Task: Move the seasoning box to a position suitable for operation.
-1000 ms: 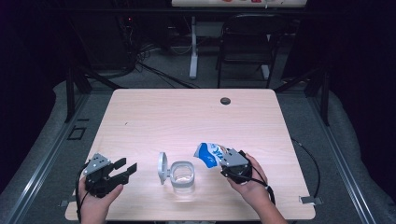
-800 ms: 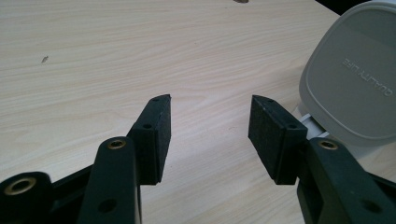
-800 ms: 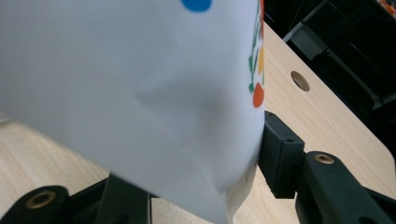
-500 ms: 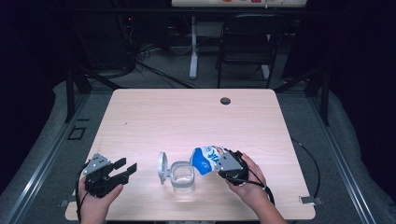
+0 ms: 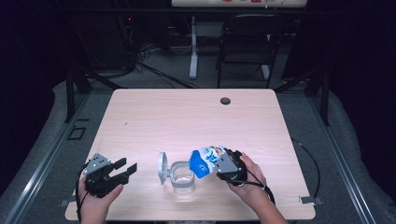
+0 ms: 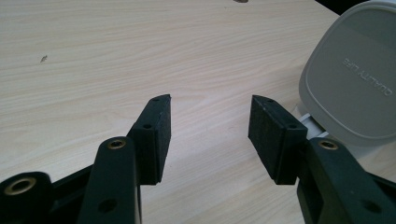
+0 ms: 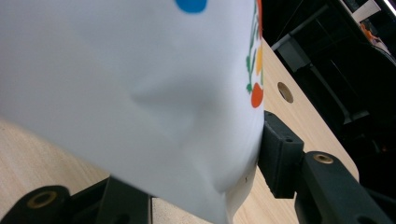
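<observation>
Your right gripper (image 5: 215, 163) clamped the pouch (image 5: 205, 160), tipped over the container (image 5: 182, 176).
Your left gripper (image 5: 127, 171) sat open, empty.

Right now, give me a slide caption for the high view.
Right gripper tips a white-and-blue pouch over an open clear container with its hinged lid up; left gripper waits open.

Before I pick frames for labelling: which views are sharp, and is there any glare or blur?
High view: table evenly lit, surroundings dark, clear container faint against the wood. Left gripper view: pads and grey lid crisp. Right gripper view: pouch very close, soft and bright white, its print sharper at the edge.
</observation>
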